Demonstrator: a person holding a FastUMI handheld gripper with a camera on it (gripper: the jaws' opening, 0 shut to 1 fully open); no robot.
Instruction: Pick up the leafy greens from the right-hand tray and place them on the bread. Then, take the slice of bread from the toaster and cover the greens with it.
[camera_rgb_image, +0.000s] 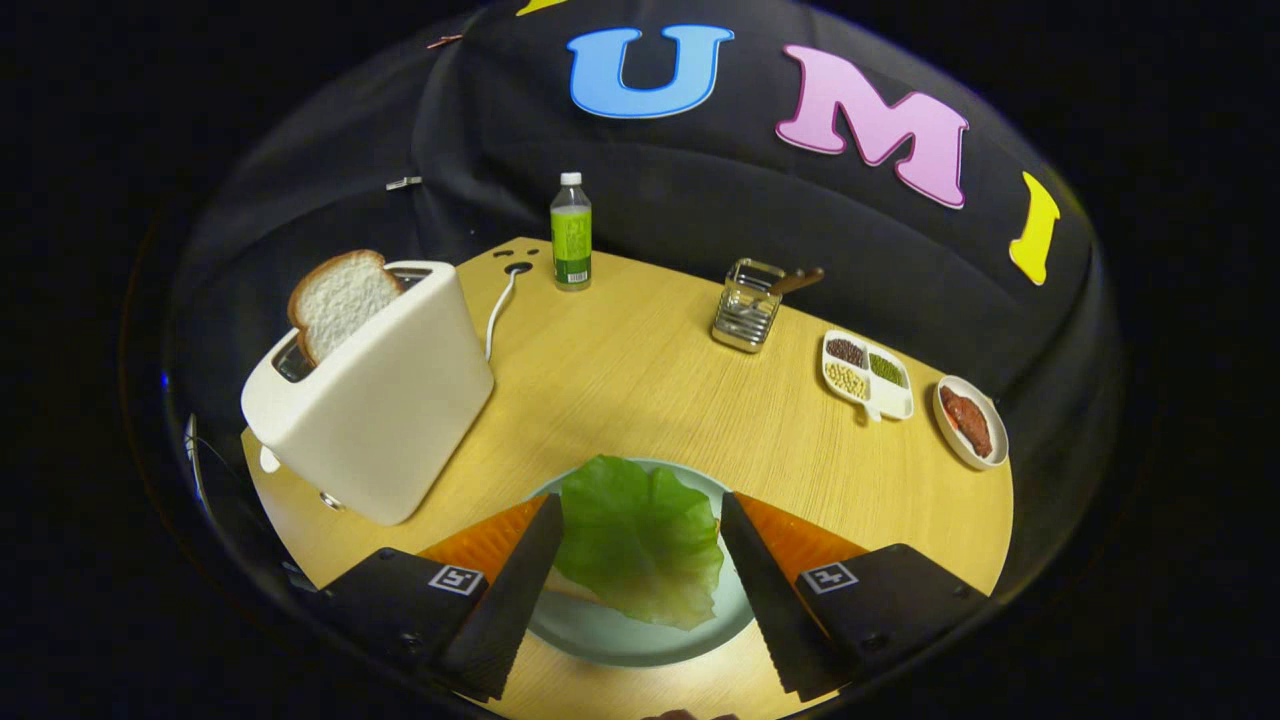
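Straddling the leafy greens (638, 540) on the plate (640, 640), the tongs (640, 515) stand wide and grip nothing; any brush could drag the leaf askew. Beyond, on the surface (640, 370), the bread slice (340, 300) leans from the toaster (375, 400); a careless pinch may tear it.

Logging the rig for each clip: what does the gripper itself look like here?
The gripper has two long wedge-shaped fingers with finely ridged inner faces, standing open. Each runs back to a black block bearing a square black-and-white marker, with orange panels alongside. No cables or sleeves are visible.
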